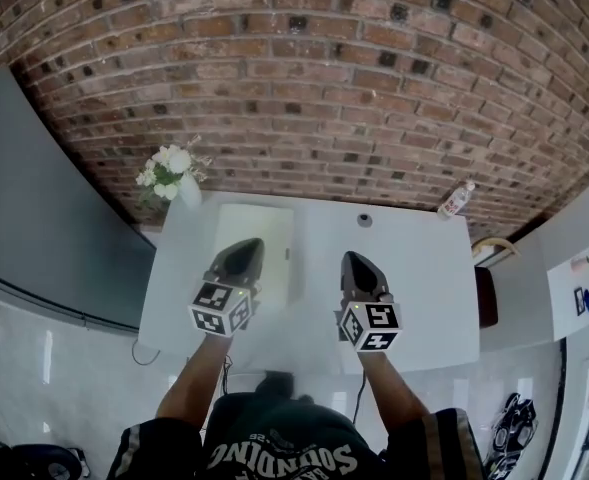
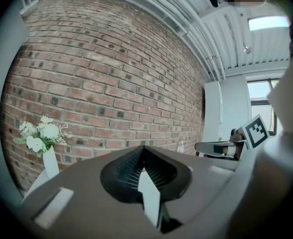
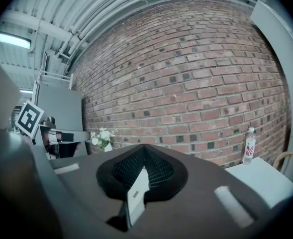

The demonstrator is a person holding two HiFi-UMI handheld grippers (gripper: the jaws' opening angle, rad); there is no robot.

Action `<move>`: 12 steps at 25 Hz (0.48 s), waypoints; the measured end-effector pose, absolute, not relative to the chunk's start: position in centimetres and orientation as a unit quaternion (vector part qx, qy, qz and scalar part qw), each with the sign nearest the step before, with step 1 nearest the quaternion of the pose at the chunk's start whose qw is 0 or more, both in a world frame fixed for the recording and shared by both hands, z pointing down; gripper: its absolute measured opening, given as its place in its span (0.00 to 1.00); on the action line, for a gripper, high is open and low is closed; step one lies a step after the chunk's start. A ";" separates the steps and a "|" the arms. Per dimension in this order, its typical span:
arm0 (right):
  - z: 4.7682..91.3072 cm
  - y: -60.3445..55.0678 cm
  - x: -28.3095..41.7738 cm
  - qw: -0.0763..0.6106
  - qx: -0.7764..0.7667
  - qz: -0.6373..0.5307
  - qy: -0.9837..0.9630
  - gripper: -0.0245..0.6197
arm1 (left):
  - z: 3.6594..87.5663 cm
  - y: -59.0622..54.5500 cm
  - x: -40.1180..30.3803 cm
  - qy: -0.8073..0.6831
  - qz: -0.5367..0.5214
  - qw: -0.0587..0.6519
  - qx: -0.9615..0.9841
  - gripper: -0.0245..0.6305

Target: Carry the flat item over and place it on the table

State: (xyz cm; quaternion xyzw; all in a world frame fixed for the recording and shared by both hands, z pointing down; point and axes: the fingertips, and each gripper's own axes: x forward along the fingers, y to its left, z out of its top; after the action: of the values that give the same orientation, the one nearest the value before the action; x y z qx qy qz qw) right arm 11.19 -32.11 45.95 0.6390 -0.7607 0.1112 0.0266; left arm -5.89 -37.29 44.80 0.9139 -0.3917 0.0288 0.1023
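Both the left claw (image 1: 244, 253) and right claw (image 1: 357, 263) hang shut, empty, above the counter (image 1: 424, 268); its pale flat board (image 1: 274, 228) looks light and stiff, best pinched at an edge

place: office-like room | cues: brick wall (image 1: 304, 88); white table (image 1: 424, 288); flower vase (image 1: 174, 180)

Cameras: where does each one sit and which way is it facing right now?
Head view: on the person's head, steeply down at the table; both forearms, left gripper and right gripper show.
Left gripper view: on the left gripper, along its shut jaws toward the wall; right gripper at right.
Right gripper view: on the right gripper, along its shut jaws toward the wall; left gripper at left.
Shared: all three see the flowers.
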 end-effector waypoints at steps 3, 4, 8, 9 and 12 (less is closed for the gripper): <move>45.7 -29.9 11.3 0.030 0.637 0.108 -0.763 0.04 | 44.5 -35.0 -5.8 -0.394 0.028 0.098 0.913 0.05; 45.6 -29.1 11.4 0.031 0.636 0.107 -0.763 0.04 | 44.4 -34.1 -5.7 -0.393 0.025 0.097 0.914 0.05; 45.5 -26.0 11.5 0.032 0.634 0.107 -0.765 0.04 | 44.1 -30.9 -5.7 -0.394 0.019 0.094 0.914 0.05; 45.4 -25.3 11.5 0.032 0.634 0.106 -0.766 0.04 | 44.0 -30.1 -5.6 -0.395 0.020 0.093 0.914 0.05; 45.2 -23.3 11.3 0.032 0.633 0.104 -0.767 0.04 | 44.0 -28.0 -5.8 -0.399 0.021 0.092 0.912 0.05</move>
State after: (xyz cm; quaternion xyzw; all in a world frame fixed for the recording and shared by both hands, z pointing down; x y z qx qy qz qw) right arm 11.31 -23.26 45.20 0.6326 -0.7668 0.1043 0.0318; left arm -5.77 -27.96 43.98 0.9122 -0.3987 0.0211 0.0917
